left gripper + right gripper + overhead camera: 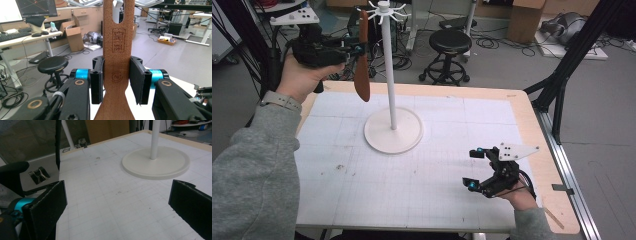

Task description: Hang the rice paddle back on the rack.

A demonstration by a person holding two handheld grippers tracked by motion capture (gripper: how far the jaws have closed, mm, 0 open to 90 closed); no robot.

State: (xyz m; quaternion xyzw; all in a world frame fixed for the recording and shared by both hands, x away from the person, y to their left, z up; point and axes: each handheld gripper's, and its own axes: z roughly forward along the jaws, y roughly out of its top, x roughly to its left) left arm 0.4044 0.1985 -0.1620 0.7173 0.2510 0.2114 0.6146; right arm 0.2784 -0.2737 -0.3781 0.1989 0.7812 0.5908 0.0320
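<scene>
The left gripper [354,50], raised at about ten o'clock from the white hook stand [393,131], is clamped on the handle of a brown wooden spatula [362,62]; in the left gripper view both pads press the narrow neck of the spatula [116,62], just below its hanging slot, and the blade hangs down over the table's far-left corner. The slot sits close beside the stand's top ring of hooks [384,11], at roughly nine o'clock from the pole, so the work looks like hanging the spatula on a hook. The likely trouble is a miss: the hooks are thin and short, and if the slot arrives tilted or off-line it could catch on a prong, nudge the tall stand, or slip off once let go, dropping the spatula onto the gridded table [437,195]. The right gripper [474,169] rests low at about four o'clock from the stand's base, its jaws wide apart and holding nothing, too far off to steady the pole.
</scene>
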